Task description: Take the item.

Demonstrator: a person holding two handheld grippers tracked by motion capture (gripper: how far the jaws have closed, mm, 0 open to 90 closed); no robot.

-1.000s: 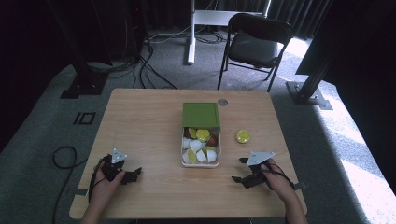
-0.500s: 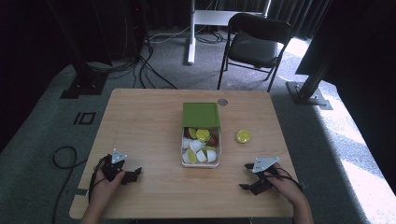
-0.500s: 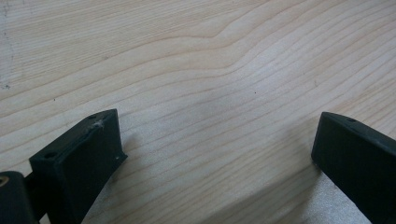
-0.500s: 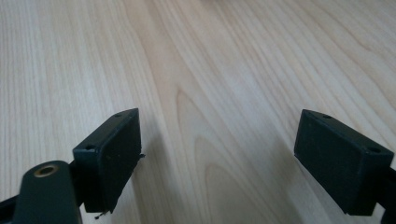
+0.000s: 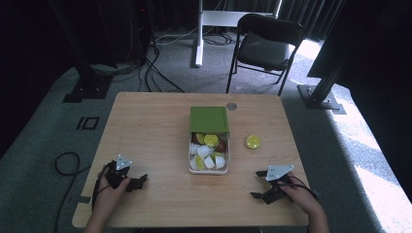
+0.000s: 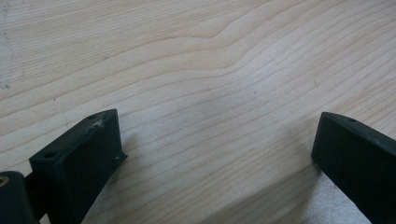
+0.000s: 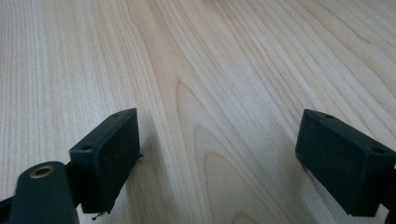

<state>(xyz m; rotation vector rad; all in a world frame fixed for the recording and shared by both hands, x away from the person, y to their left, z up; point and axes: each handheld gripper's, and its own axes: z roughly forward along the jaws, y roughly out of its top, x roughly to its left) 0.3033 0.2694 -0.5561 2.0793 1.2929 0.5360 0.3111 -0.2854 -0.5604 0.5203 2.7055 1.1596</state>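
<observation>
High view shows the box (image 5: pixel 209 158) of small pieces mid-table, its green lid (image 5: pixel 209 119) slid back so they can be reached. Left gripper (image 5: pixel 138 182) and right gripper (image 5: pixel 259 184) rest near the front edge, jaws spread, holding nothing.

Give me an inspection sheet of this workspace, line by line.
Surface: wooden table, mostly bare.
Job's things: white box of yellow, white and brown pieces, its green lid slid back; yellow disc loose to its right.
Clutter: small grey round thing at the far edge.
Grippers: left gripper open, empty, near left; right gripper open, empty, near right.
Cables: a loop on the floor left; more beyond the table.
Surroundings: chair, carpet, dark stands.
</observation>
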